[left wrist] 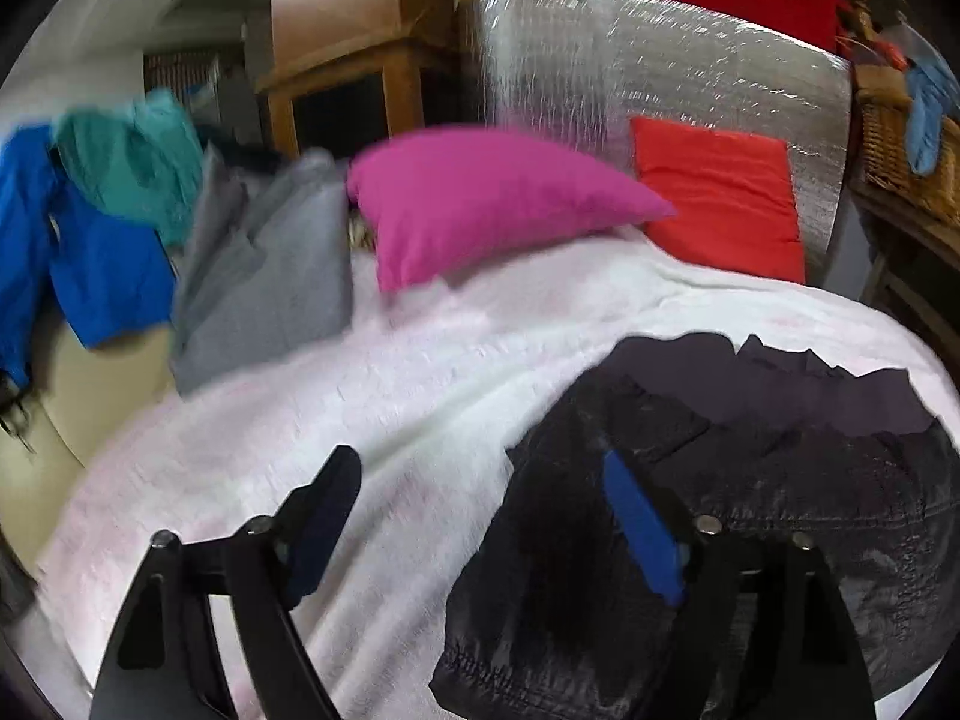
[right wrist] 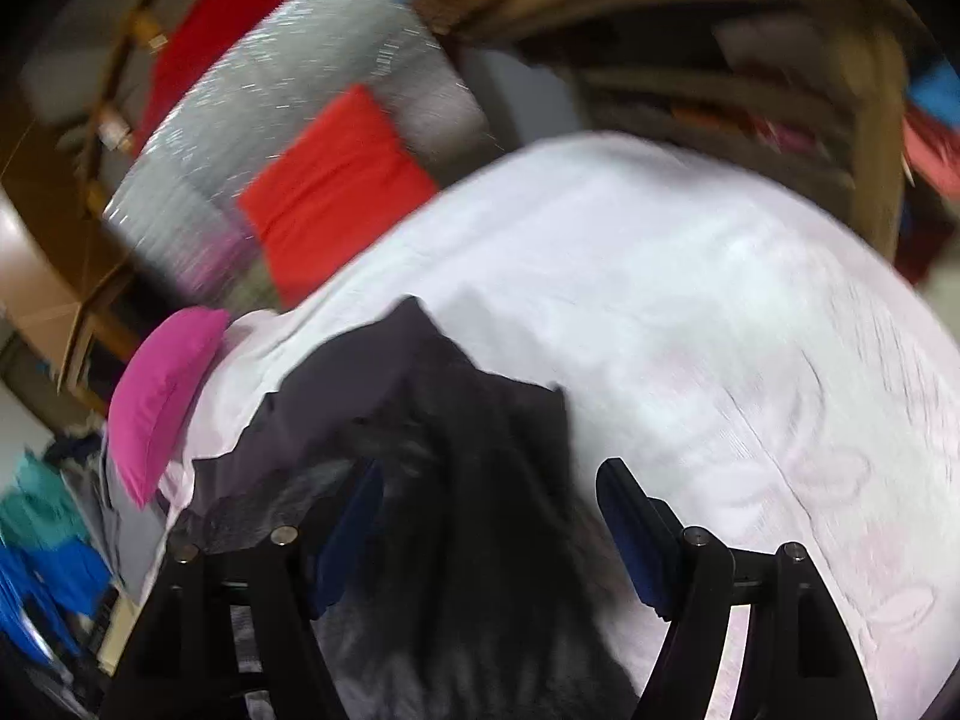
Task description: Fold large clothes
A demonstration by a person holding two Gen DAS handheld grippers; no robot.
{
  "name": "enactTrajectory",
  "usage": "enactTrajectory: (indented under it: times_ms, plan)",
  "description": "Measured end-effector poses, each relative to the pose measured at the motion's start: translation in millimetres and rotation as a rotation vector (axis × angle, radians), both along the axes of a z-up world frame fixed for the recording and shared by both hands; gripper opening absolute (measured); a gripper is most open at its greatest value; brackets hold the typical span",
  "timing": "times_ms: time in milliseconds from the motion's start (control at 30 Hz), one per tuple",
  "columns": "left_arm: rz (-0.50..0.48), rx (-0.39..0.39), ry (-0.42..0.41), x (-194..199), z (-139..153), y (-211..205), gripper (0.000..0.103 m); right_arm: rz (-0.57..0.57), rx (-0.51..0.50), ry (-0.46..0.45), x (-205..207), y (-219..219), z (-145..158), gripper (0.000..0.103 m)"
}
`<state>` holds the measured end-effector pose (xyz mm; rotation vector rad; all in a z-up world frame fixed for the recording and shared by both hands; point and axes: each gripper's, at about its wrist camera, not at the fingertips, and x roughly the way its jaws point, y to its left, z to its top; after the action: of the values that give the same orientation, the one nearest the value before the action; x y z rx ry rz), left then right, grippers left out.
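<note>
A large dark quilted garment (left wrist: 750, 480) lies bunched on the white bedspread (left wrist: 372, 384). My left gripper (left wrist: 480, 510) is open just above the bed, its right finger over the garment's left edge and its left finger over bare bedspread. In the right wrist view the same dark garment (right wrist: 444, 420) lies on the bedspread (right wrist: 690, 300). My right gripper (right wrist: 489, 516) is open, and the garment's dark cloth lies between and below its fingers. Both views are blurred.
A pink pillow (left wrist: 480, 198) and a red pillow (left wrist: 720, 192) lean against a silver foil headboard (left wrist: 630, 60). Grey folded clothes (left wrist: 270, 264), a blue garment (left wrist: 78, 252) and a teal one (left wrist: 138, 156) sit at the bed's left. A wicker basket (left wrist: 900, 138) stands at right.
</note>
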<state>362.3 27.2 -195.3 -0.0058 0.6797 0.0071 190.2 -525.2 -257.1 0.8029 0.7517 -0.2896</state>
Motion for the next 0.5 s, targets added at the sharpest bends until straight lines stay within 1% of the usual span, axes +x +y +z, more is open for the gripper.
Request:
enactTrajectory:
  times_ms: [33, 100, 133, 200, 267, 300, 333, 367, 400, 467, 500]
  plan:
    - [-0.001, -0.044, 0.04, 6, -4, 7, 0.084, 0.003, 0.05, 0.02, 0, -7, -8, 0.078]
    - [0.005, -0.19, 0.166, 25, -20, 28, 0.084, 0.002, 0.127, 0.036, 2, -15, -23, 0.078]
    - [0.007, -0.248, 0.203, 31, -27, 35, 0.084, 0.004, 0.176, 0.044, 4, -19, -32, 0.078]
    - [0.015, -0.415, 0.286, 42, -46, 53, 0.084, 0.021, 0.248, 0.051, 11, -22, -45, 0.078]
    - [-0.002, -0.527, 0.353, 48, -61, 57, 0.084, 0.057, 0.332, 0.044, 21, -20, -58, 0.078]
    - [-0.034, -0.593, 0.417, 52, -73, 54, 0.084, 0.073, 0.356, 0.05, 26, -18, -63, 0.078]
    - [-0.058, -0.621, 0.46, 54, -80, 49, 0.084, 0.09, 0.371, 0.063, 32, -16, -69, 0.078]
    - [-0.095, -0.643, 0.521, 56, -91, 41, 0.084, 0.098, 0.374, 0.071, 36, -13, -72, 0.078]
    - [-0.123, -0.635, 0.546, 56, -96, 32, 0.084, 0.104, 0.36, 0.061, 39, -10, -73, 0.079]
    - [-0.148, -0.574, 0.506, 52, -90, 23, 0.083, 0.129, 0.352, 0.031, 45, -3, -73, 0.08]
    - [-0.168, -0.575, 0.503, 51, -88, 19, 0.082, 0.144, 0.359, 0.018, 47, -1, -72, 0.08]
